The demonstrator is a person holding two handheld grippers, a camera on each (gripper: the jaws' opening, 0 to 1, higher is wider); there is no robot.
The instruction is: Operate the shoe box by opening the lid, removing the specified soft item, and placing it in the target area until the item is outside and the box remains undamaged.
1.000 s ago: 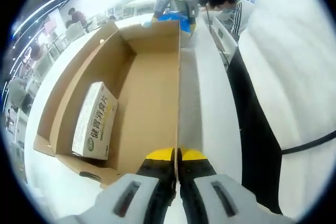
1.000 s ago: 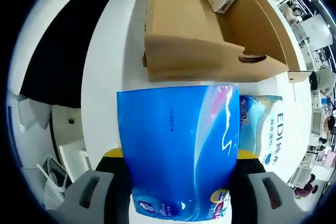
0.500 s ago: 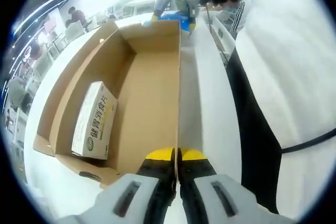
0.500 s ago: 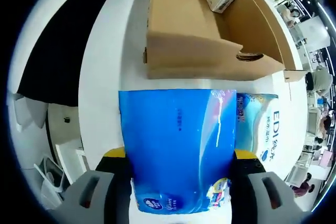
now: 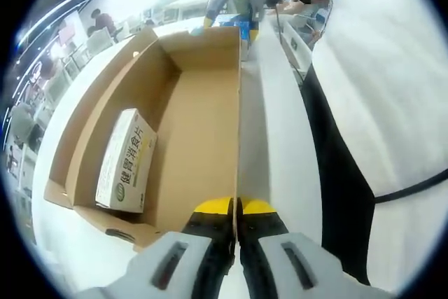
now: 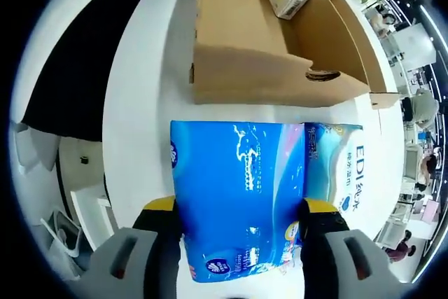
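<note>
Blue pack out of the box, on the table.
Your right gripper (image 6: 238, 218) clamped the blue tissue pack (image 6: 238, 194) on the white table (image 6: 140, 103), just beside the shoe box (image 6: 245, 47); your left gripper (image 5: 236, 209) pinched the box's side wall (image 5: 236, 138).

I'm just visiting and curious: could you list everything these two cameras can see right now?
Cardboard box: one, brown, open, on the white table.
Small carton: one, cream with green print, inside the box by a side wall.
Blue tissue pack: one, outside the box, on the table.
Light-blue pack: one, beside the blue one.
Left claw: yellow-tipped, shut on the box wall.
Right claw: yellow-tipped, around the blue tissue pack.
</note>
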